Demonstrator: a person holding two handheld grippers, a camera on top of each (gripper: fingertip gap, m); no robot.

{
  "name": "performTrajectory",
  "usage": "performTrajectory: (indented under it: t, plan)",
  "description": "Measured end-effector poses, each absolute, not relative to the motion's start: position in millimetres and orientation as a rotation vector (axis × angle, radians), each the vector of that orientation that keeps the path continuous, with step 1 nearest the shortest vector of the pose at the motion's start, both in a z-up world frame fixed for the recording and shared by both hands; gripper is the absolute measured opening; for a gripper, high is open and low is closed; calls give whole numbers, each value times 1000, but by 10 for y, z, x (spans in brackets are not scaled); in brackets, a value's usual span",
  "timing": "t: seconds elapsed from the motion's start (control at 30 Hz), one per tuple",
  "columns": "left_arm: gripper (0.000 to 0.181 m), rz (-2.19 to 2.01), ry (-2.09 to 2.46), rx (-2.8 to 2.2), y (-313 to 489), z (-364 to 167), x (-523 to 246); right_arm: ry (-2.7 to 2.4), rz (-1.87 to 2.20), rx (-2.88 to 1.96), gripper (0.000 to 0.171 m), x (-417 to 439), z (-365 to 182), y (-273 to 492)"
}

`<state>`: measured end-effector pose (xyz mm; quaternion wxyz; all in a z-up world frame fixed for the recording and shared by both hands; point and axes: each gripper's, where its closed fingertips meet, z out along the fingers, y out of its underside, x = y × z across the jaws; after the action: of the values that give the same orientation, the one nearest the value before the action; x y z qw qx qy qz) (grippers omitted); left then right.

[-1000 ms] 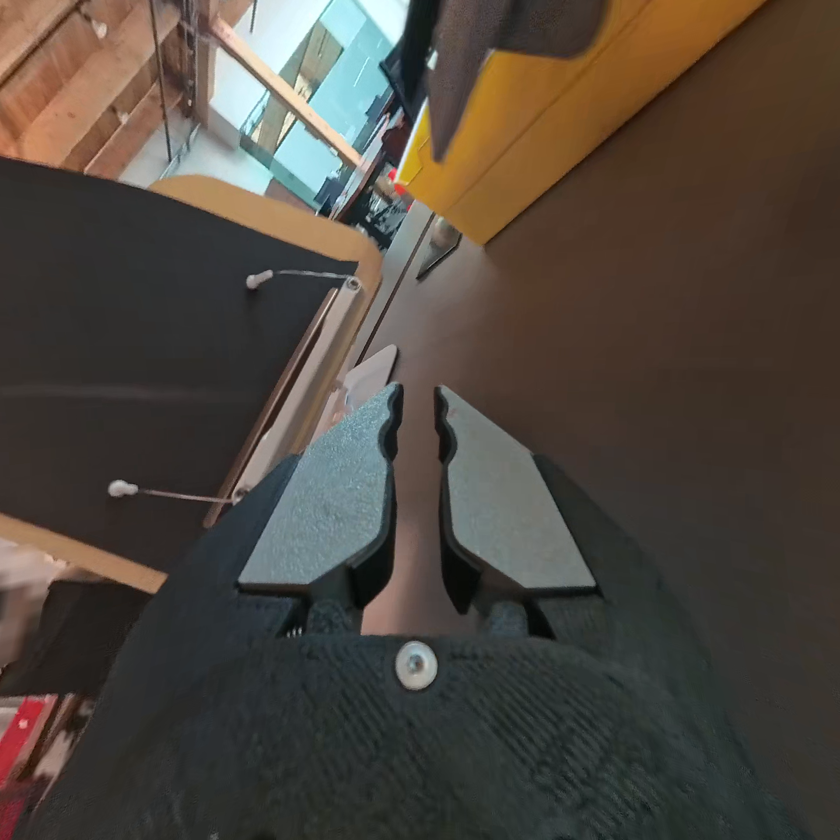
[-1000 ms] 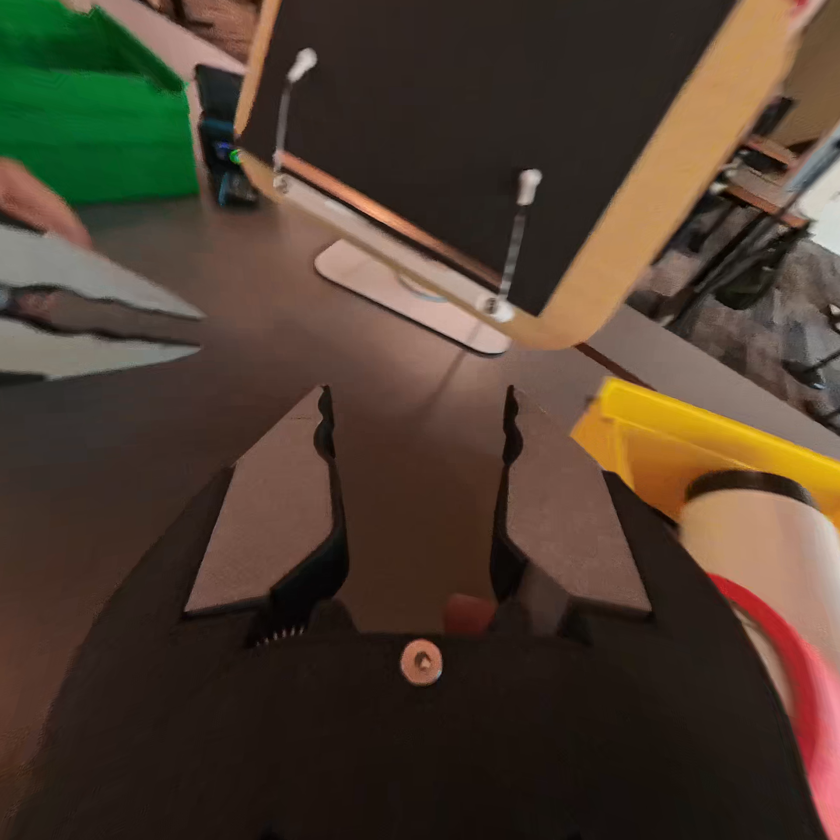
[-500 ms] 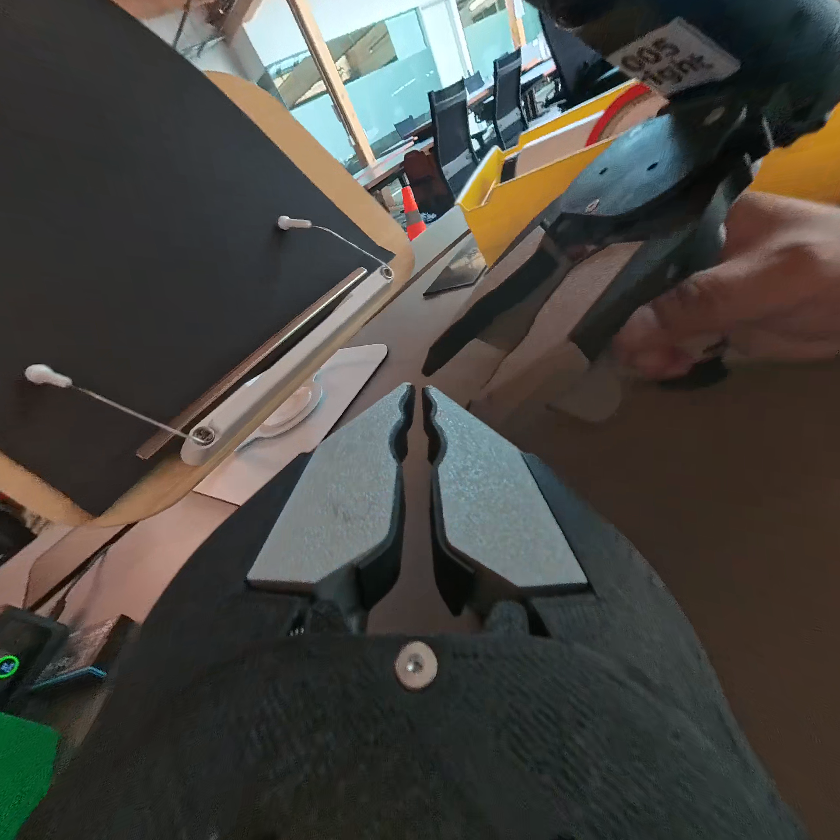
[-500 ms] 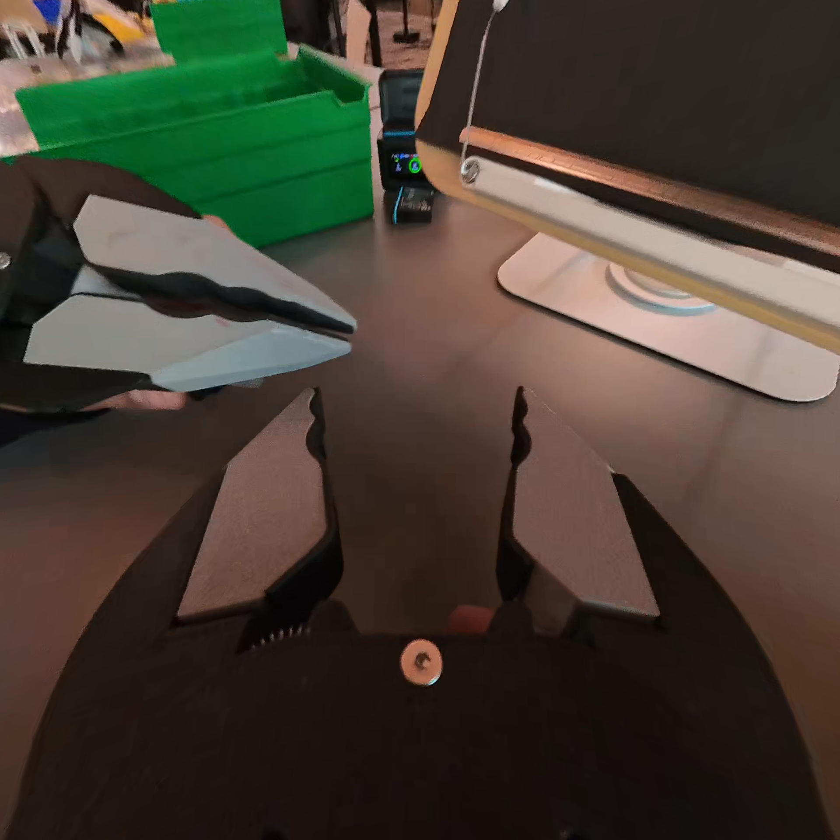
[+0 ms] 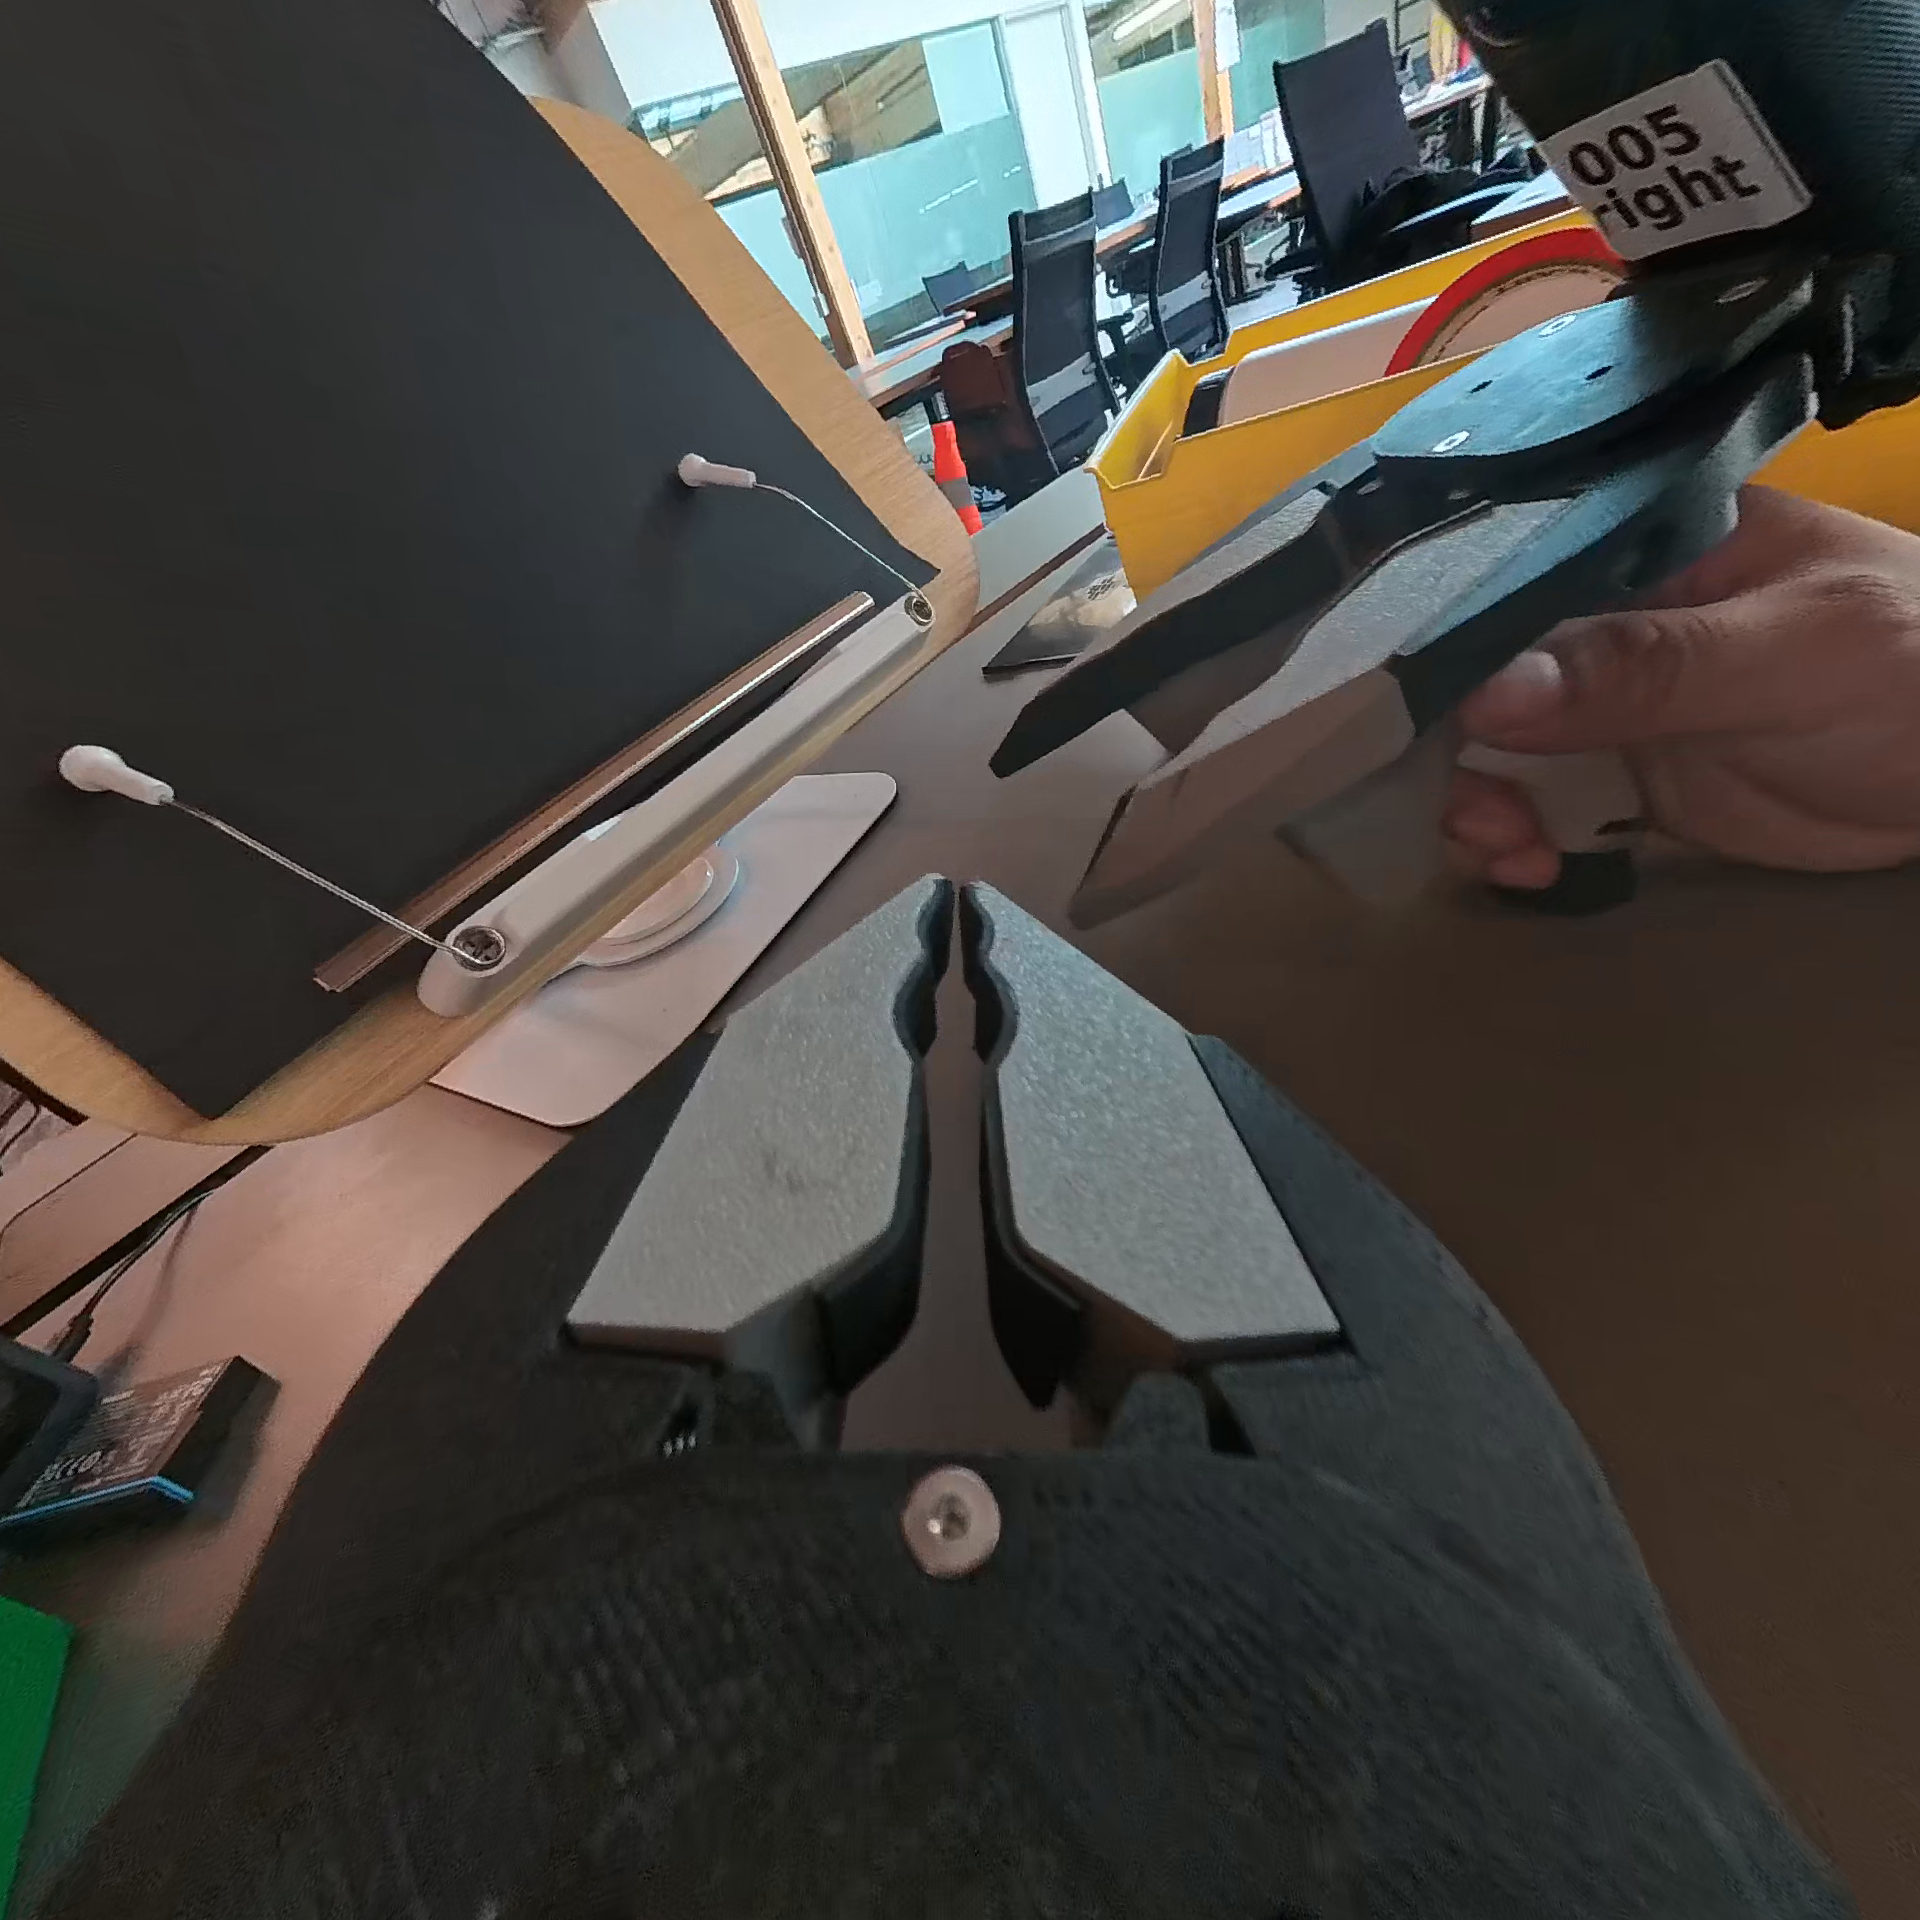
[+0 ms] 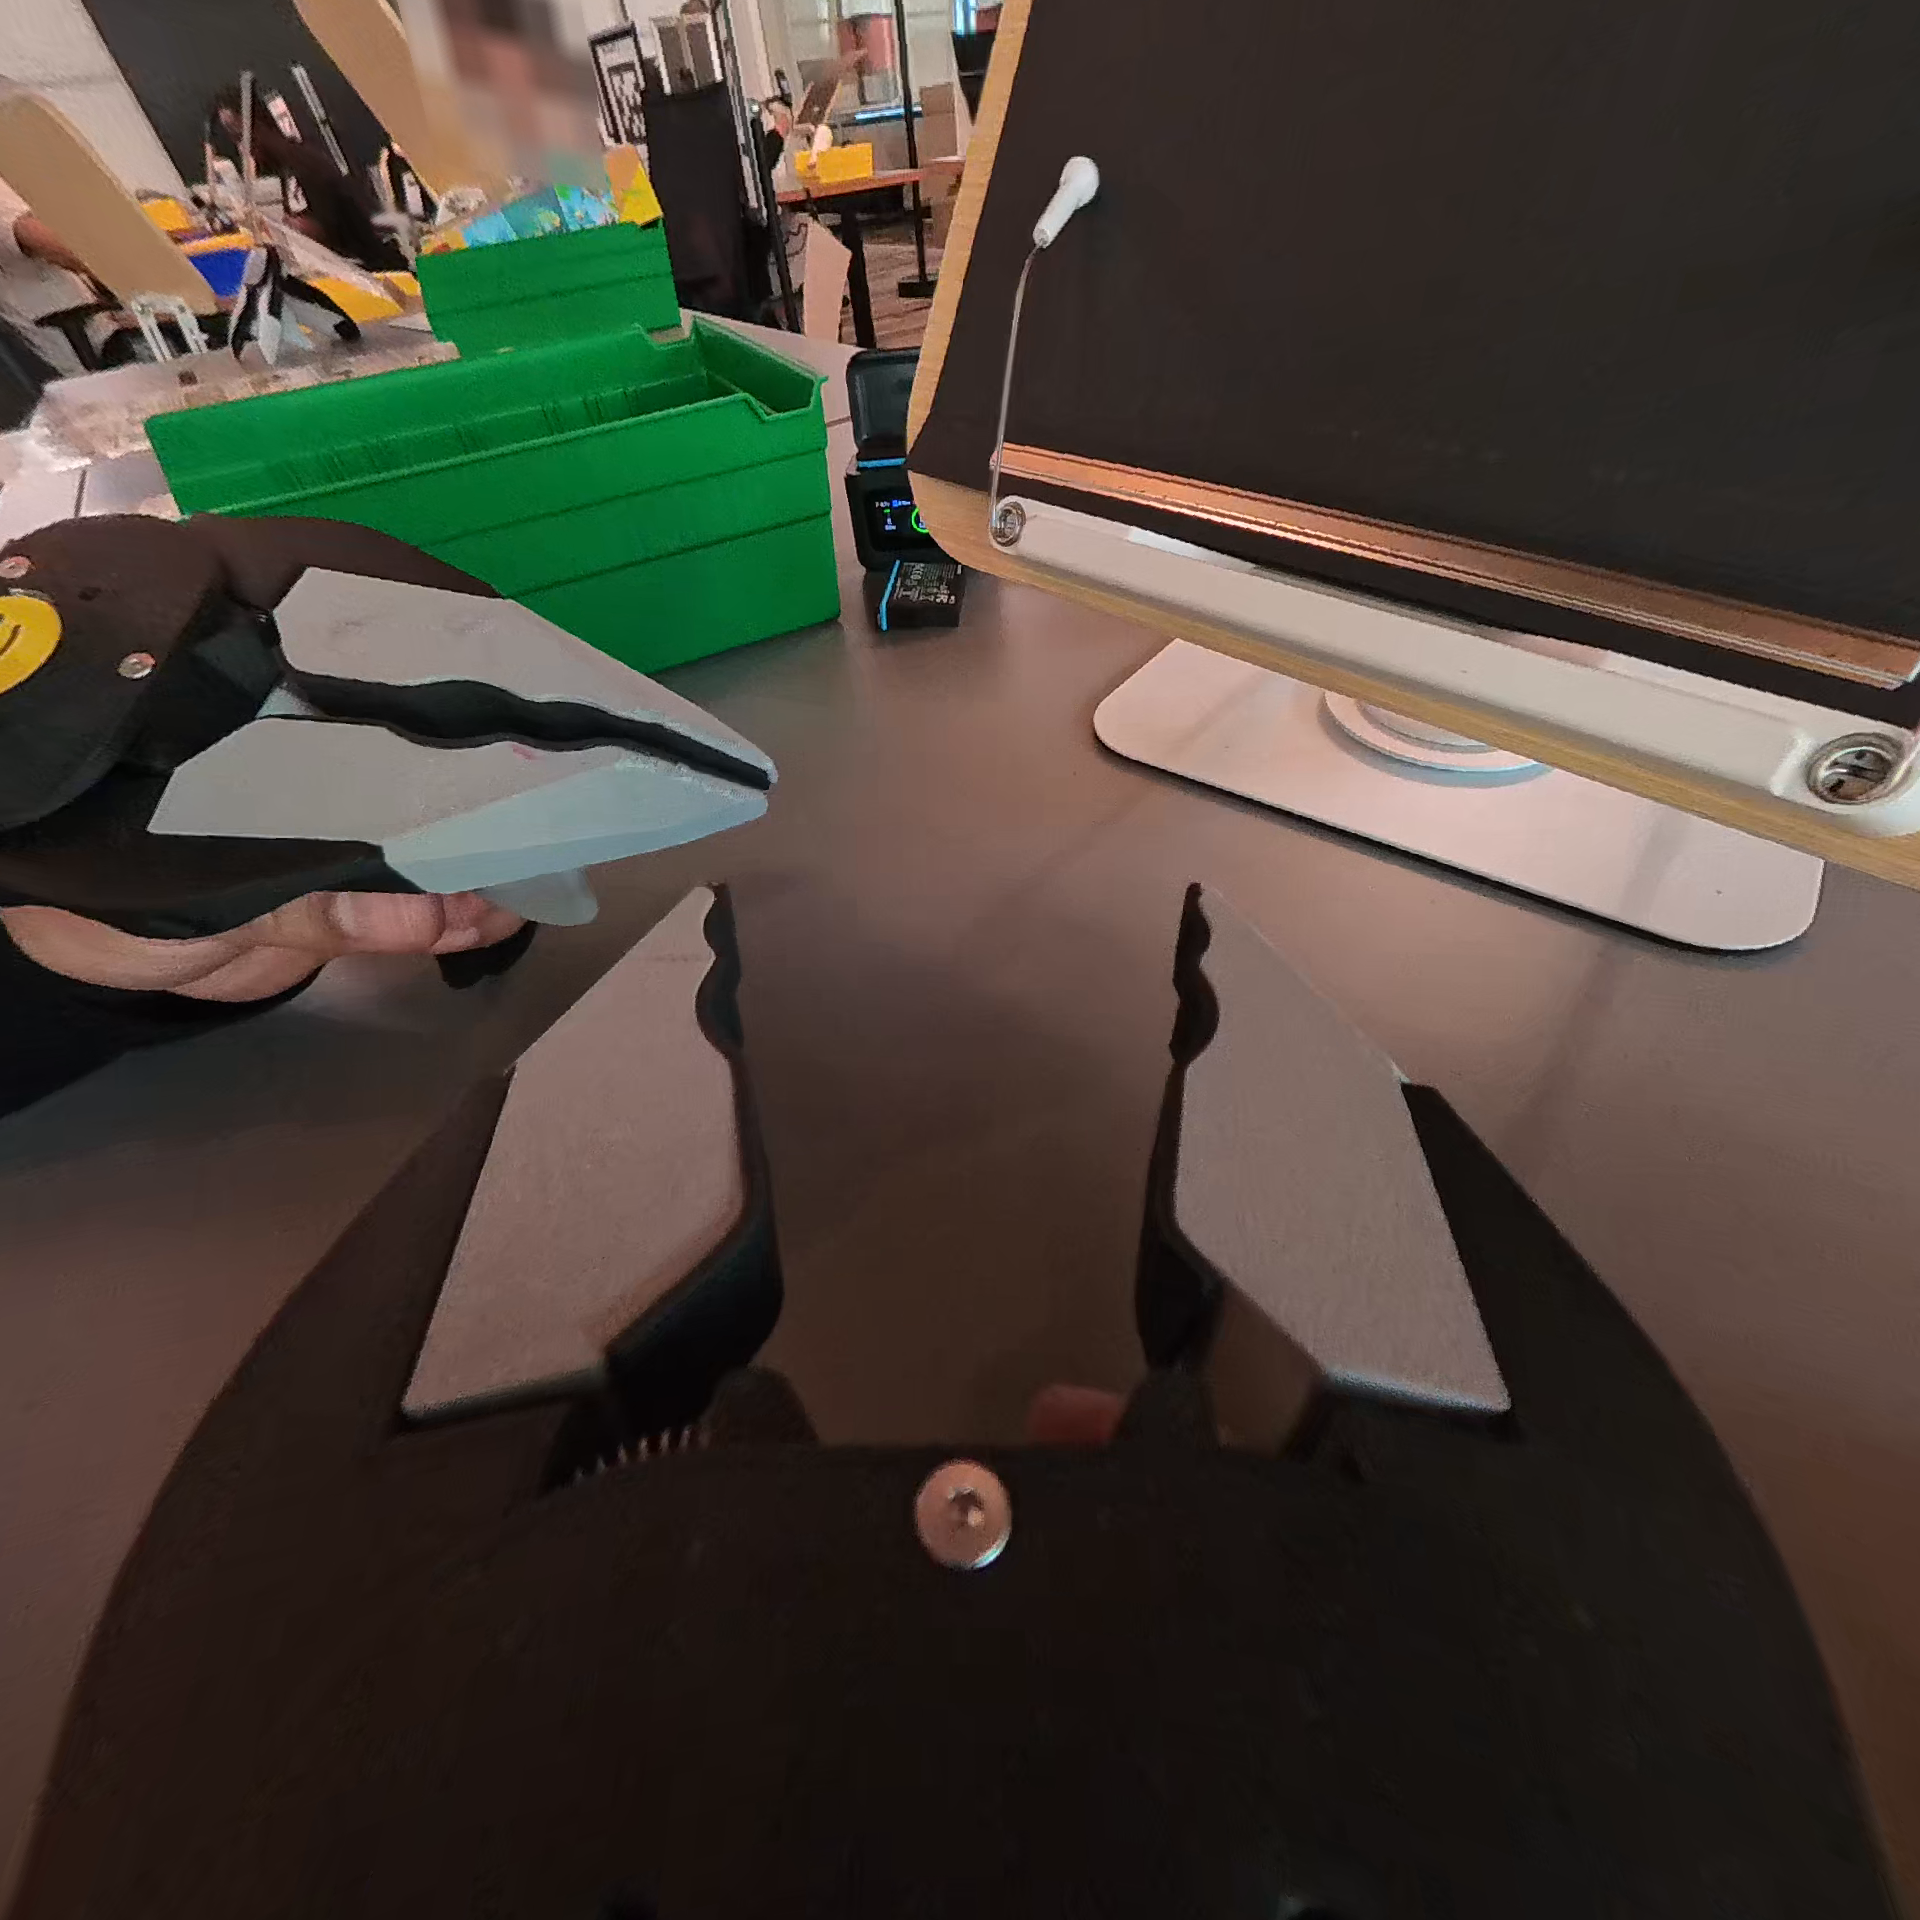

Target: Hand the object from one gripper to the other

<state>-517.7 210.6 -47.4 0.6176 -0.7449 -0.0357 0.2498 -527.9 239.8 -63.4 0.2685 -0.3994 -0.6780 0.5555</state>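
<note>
Left wrist view shows no object between the textured grey fingers of the left gripper [image 5: 956,904]: its jaws are drawn nearly together with only a thin empty slit. Whatever is to be handed over, I cannot find it in either view; it may lie in the yellow plastic bin [image 5: 1226,488] behind the right gripper [image 5: 1060,831], where a cream roll with a red edge [image 5: 1455,322] pokes up, though that is a guess. The right gripper stands wide and empty, seen in its own view [image 6: 951,904] with bare dark brown tabletop [image 6: 956,1143] between the fingers. A hand [image 5: 1756,717] grips its handle. Both tools hover near each other over the table, beside the black board with a pale wooden rim on a white stand [image 5: 364,520]. A green plastic bin [image 6: 582,488] sits well apart.

To do this step well, I would judge, one gripper should first fetch the object, hold it by one end, and leave a free end for the wide jaws to close on before the first lets go.
</note>
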Motion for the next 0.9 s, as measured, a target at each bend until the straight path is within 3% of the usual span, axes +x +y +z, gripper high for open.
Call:
performTrajectory:
  t: [0.9]
  plan:
    - [0, 546, 5, -1733, 2144, -517, -5089, -1771, 1427, -1065, 82, -5184, -527, 2505]
